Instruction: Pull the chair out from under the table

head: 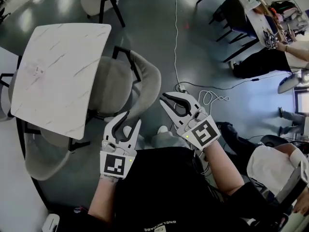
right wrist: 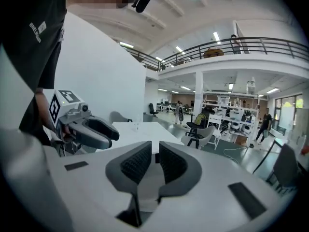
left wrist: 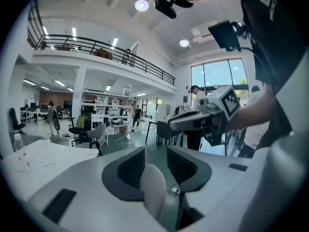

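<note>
Chair (head: 126,83), grey, seat tucked under the white bench (head: 58,66), back toward the person. Second chair (head: 43,158) at the bench's near left; cable (head: 175,37) on the floor at right. Left gripper (head: 131,120): jaws spread, chair-back rim between them, plain only in left gripper view. Right gripper (head: 175,100): jaws nearly together, narrow empty gap, just right of the chair back.

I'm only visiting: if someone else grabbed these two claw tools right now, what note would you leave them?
Left gripper: jaws apart, straddling the chair back's rim, not clamped.
Right gripper: jaws barely apart, empty, just beside the chair back.
Chair: seat still partly under the white table.
Done: approach only.
Left: close on the back, pull the chair clear.
</note>
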Action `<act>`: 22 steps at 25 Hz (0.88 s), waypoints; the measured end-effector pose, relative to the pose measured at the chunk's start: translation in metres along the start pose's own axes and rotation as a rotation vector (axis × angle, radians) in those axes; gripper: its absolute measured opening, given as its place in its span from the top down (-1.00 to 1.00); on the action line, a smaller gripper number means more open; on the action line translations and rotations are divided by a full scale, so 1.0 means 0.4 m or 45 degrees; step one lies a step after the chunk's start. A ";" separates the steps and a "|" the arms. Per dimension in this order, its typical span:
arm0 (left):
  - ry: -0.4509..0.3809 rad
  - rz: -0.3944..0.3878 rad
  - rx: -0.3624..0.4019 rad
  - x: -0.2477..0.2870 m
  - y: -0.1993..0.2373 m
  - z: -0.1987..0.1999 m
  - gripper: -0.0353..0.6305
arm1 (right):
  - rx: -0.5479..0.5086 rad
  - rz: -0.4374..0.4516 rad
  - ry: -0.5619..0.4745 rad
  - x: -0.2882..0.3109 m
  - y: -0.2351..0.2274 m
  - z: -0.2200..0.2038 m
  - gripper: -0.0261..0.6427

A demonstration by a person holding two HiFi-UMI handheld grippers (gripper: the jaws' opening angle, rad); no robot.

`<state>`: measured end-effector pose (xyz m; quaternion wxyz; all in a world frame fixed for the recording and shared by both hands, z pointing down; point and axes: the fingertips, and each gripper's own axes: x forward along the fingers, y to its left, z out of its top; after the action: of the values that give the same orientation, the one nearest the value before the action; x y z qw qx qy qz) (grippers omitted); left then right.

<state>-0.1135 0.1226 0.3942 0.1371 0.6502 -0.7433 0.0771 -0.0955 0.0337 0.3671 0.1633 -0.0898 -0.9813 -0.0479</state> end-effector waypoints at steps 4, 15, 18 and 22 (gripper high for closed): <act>0.119 -0.070 0.058 0.064 -0.011 -0.095 0.38 | -0.158 0.065 0.163 0.044 -0.028 -0.086 0.68; 0.449 -0.200 0.172 0.228 -0.041 -0.354 0.11 | -0.667 0.412 0.658 0.139 -0.031 -0.401 0.20; 0.500 -0.220 0.194 0.261 -0.039 -0.413 0.08 | -0.781 0.480 0.759 0.168 -0.038 -0.472 0.15; 0.585 -0.267 0.204 0.295 -0.044 -0.497 0.03 | -0.922 0.558 0.856 0.199 -0.043 -0.545 0.13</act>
<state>-0.0892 0.0667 0.6179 0.2577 0.6978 -0.6129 0.2665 -0.1048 0.0026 0.5976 0.4332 -0.3226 -0.7539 -0.3741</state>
